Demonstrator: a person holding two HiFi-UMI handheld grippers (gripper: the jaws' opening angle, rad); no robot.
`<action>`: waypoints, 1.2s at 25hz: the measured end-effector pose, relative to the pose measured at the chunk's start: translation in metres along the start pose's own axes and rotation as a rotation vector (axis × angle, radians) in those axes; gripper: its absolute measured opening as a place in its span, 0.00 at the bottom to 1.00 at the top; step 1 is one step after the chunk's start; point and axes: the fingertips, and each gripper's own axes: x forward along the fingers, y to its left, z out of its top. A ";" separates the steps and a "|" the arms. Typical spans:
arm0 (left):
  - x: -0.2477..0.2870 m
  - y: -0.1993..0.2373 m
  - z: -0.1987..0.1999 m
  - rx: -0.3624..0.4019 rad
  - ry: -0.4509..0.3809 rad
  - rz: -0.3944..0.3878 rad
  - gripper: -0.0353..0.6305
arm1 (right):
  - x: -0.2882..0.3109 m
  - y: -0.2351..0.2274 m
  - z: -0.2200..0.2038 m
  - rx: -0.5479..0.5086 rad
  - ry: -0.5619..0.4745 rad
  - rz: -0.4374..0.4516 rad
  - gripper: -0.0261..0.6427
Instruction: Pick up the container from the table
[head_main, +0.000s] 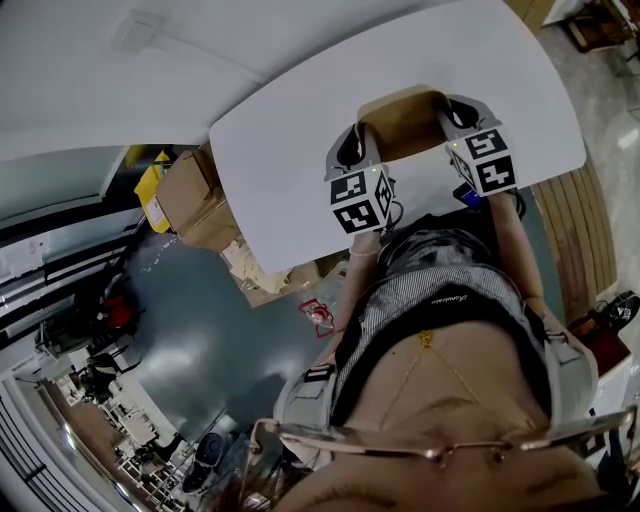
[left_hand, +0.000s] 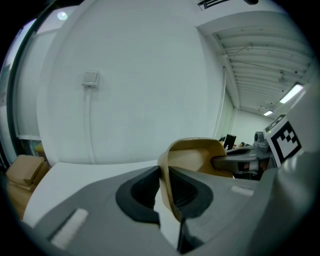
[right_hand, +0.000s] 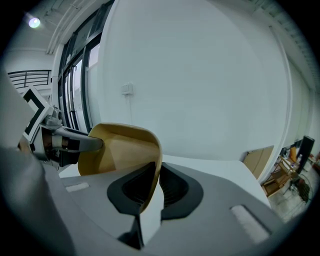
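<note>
a tan container (head_main: 405, 122) was held over the near half of the white table (head_main: 290, 120), mouth up, its long axis running along the table's near edge. the left gripper (head_main: 352, 150) and right gripper (head_main: 458, 110) reached in from that edge, each with its jaws clamped on an opposite end wall.

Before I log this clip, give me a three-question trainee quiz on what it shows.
1. True or false: the left gripper and the right gripper both have their jaws shut on the tan container.
2. Each gripper holds the container by: A) a side wall; B) a lid; C) a handle.
3. Fill in: the table is ___ in colour.
Key: 1 true; 2 A; 3 white.
</note>
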 end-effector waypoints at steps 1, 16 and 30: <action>0.000 0.000 0.000 0.000 0.000 -0.001 0.10 | 0.000 0.000 0.000 0.000 0.001 -0.001 0.12; 0.006 0.000 -0.002 -0.006 0.013 -0.001 0.10 | 0.003 -0.002 -0.001 0.001 0.018 0.004 0.12; 0.009 0.002 -0.006 -0.010 0.021 -0.004 0.10 | 0.007 -0.002 -0.005 0.001 0.032 0.004 0.11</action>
